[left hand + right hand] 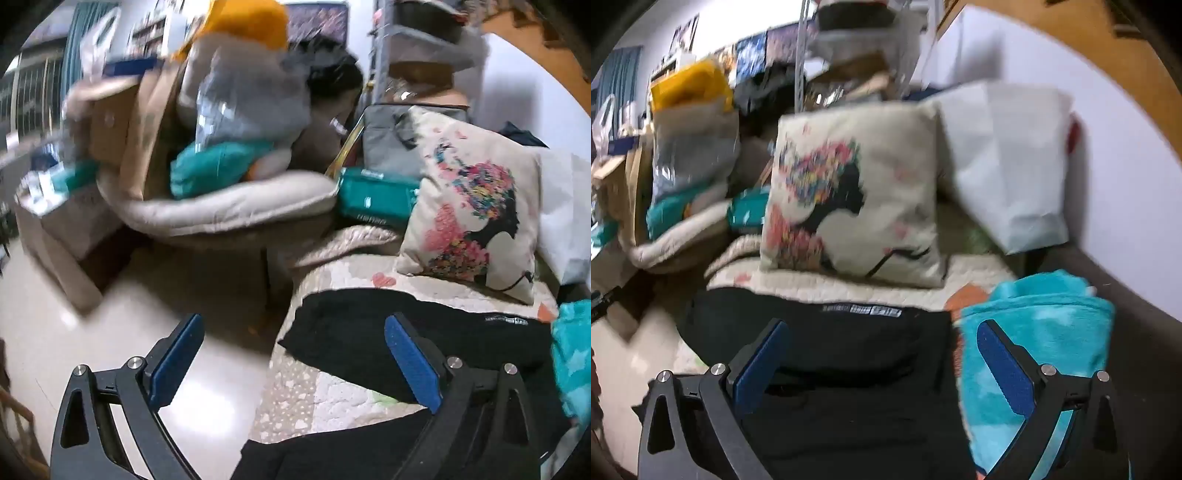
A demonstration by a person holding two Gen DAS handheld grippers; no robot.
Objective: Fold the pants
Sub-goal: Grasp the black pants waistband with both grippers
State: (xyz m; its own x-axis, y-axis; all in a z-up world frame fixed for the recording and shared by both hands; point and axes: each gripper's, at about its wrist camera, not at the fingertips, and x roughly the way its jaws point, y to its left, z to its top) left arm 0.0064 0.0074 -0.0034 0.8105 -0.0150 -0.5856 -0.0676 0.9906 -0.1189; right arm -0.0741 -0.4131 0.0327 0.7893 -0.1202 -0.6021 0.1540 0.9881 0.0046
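Note:
Black pants lie on a quilted cream bed cover, with the waistband label toward the pillow. They also show in the right wrist view. My left gripper is open and empty, above the bed's left edge, its right finger over the pants. My right gripper is open and empty, just above the pants' waist area, with its right finger over a teal blanket.
A floral cushion leans behind the pants, a white pillow beside it. The teal blanket lies right of the pants. A cluttered armchair with boxes and bags stands left of the bed. Pale floor is at left.

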